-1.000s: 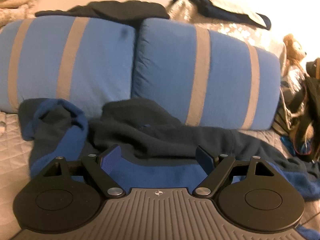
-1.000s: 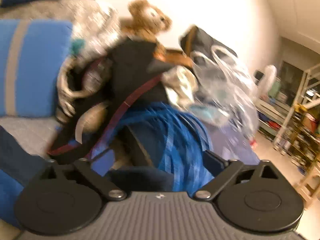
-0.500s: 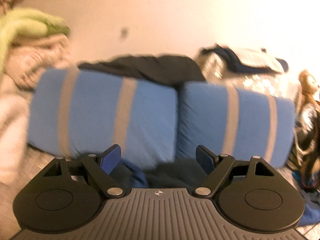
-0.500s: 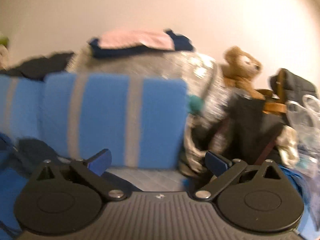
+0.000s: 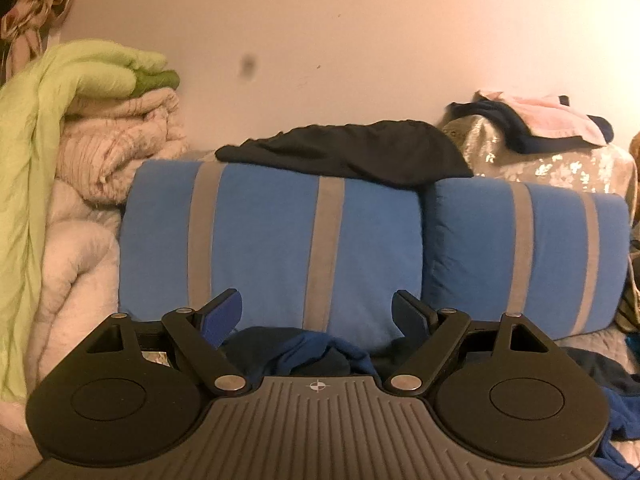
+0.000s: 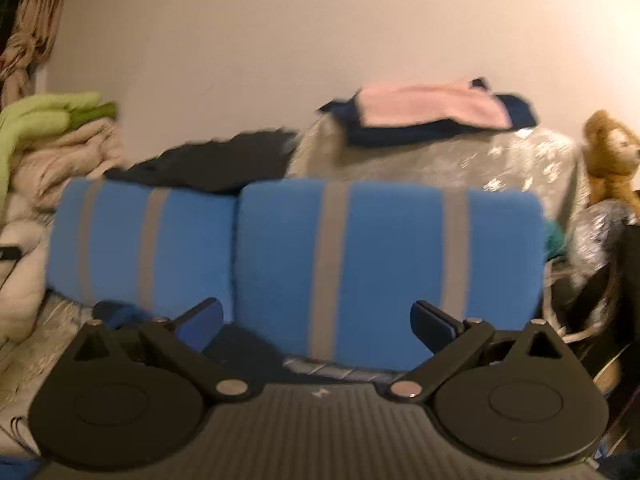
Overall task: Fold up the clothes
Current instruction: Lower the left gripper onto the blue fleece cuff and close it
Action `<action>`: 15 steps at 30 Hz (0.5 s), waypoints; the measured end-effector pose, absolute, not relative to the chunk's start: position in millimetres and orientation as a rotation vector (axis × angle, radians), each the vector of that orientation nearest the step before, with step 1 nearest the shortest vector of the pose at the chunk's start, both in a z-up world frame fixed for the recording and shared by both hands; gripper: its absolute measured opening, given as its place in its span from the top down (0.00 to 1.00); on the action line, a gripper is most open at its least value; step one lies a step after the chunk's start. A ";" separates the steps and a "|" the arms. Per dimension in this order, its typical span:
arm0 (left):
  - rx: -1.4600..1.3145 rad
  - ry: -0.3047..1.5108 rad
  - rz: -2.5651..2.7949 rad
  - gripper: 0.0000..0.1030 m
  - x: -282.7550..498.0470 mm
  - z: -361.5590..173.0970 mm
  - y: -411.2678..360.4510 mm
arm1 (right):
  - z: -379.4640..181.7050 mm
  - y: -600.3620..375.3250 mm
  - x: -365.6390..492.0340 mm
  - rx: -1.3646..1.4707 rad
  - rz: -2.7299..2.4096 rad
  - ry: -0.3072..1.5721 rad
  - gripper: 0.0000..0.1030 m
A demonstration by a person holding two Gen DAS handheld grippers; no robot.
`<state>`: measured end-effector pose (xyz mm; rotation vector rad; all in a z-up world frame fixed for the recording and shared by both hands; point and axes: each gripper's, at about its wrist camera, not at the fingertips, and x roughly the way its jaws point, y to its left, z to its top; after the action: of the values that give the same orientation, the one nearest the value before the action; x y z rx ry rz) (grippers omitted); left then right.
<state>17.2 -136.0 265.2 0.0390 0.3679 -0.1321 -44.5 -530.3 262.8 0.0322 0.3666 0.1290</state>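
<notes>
Left gripper [image 5: 318, 312]: jaws apart, empty.
Right gripper [image 6: 318, 322]: jaws apart, empty.
Blue garment [image 5: 308, 354]: crumpled before striped pillows [image 5: 272, 248].

My left wrist camera faces the blue striped pillows [image 5: 272, 248] from close, angled slightly downward. My right wrist camera shares them [image 6: 384, 264], offset rightward.

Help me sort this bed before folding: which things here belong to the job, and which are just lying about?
Job: dark blue garment; black garment; pink and navy clothes.
Lying about: striped pillows; green quilt; teddy bear.
</notes>
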 end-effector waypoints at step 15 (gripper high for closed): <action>0.157 0.446 -0.280 0.20 67.4 149.7 -168.0 | 137.5 -421.9 6.3 0.128 0.082 0.392 0.00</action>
<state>67.4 -168.0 149.7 0.1565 0.4456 -0.2799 6.3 -421.9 137.5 0.1280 0.3923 0.0817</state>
